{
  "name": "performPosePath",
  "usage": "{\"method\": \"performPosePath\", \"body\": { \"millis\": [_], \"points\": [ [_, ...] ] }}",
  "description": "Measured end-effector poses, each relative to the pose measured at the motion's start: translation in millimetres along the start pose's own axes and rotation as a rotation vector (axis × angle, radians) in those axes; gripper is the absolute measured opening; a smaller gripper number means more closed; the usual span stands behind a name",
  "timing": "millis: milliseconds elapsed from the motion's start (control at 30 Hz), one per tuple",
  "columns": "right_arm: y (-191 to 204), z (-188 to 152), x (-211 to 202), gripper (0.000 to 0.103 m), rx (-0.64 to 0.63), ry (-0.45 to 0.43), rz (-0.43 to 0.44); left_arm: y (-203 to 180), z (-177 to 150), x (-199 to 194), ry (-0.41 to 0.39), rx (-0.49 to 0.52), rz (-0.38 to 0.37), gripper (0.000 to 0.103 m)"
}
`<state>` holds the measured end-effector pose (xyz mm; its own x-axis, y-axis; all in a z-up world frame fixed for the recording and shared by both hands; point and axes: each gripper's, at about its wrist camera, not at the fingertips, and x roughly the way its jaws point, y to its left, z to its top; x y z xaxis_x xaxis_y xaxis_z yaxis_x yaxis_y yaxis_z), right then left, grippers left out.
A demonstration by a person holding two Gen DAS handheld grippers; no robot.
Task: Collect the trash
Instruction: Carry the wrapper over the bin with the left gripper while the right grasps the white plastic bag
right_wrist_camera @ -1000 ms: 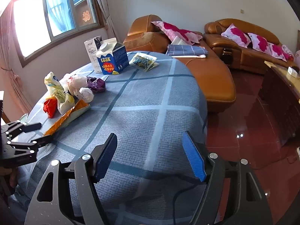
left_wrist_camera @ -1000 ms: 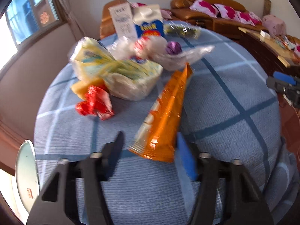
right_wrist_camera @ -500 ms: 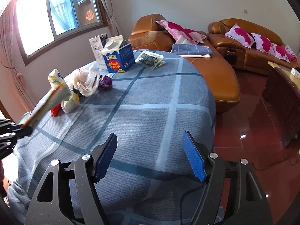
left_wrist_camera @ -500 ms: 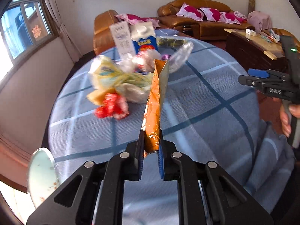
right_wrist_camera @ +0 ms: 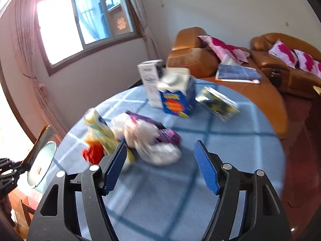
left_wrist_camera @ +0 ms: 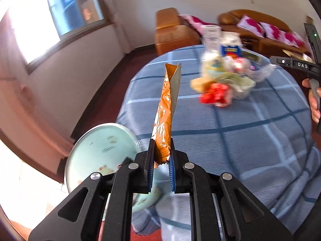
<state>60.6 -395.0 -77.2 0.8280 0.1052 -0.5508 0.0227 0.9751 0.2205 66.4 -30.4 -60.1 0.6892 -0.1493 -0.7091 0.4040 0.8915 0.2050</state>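
My left gripper (left_wrist_camera: 162, 160) is shut on the bottom end of a long orange snack bag (left_wrist_camera: 165, 110), which stands upright over the left edge of the table, next to a pale green bin (left_wrist_camera: 98, 152). The bin also shows in the right wrist view (right_wrist_camera: 41, 162). My right gripper (right_wrist_camera: 160, 160) is open and empty above the table, close to a blurred heap of wrappers (right_wrist_camera: 140, 136): a yellow bag, a red wrapper (right_wrist_camera: 92, 153), white and purple plastic. The heap shows in the left wrist view (left_wrist_camera: 222, 84).
A round table with a blue checked cloth (right_wrist_camera: 230, 140) carries a blue carton (right_wrist_camera: 178, 100), a white carton (right_wrist_camera: 150, 82) and a dark foil packet (right_wrist_camera: 218, 103) at the far side. Brown leather sofas (right_wrist_camera: 200, 60) stand behind. A window wall is to the left.
My left gripper shut on the orange bag, lifted it and swung it left to the bin. My right gripper moved forward over the table toward the wrapper heap.
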Motion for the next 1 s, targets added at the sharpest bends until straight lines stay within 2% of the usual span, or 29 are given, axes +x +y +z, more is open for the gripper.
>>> {"method": "performPosePath", "body": {
  "millis": [167,333,433,500,633,967,1000],
  "points": [
    [17.9,18.4,39.9,0.06,-0.036,0.057,0.017,30.8,-13.1,7.1,0.018,-0.067,0.042,0.012],
    [22.7,15.5,68.5,0.051,-0.058,0.128,0.022,58.3,-25.5,18.3,0.042,-0.127,0.063,0.012],
    [22.2,10.1,78.6,0.035,-0.064,0.171,0.042,65.7,-27.9,24.5,0.051,-0.148,0.063,0.012],
    [21.7,6.9,78.5,0.012,-0.079,0.177,0.047,67.6,-28.4,26.6,0.053,-0.153,0.061,0.012],
    [21.9,6.3,70.9,0.009,-0.096,0.157,0.038,69.5,-29.7,27.6,0.056,-0.162,0.064,0.012],
    [43.1,29.5,24.7,0.005,-0.174,0.021,0.025,83.1,-31.4,23.5,0.057,-0.179,0.092,0.012],
    [46.7,32.8,21.9,0.001,-0.18,0.012,0.031,84.6,-31.8,22.9,0.059,-0.18,0.095,0.012]
  ]
}}
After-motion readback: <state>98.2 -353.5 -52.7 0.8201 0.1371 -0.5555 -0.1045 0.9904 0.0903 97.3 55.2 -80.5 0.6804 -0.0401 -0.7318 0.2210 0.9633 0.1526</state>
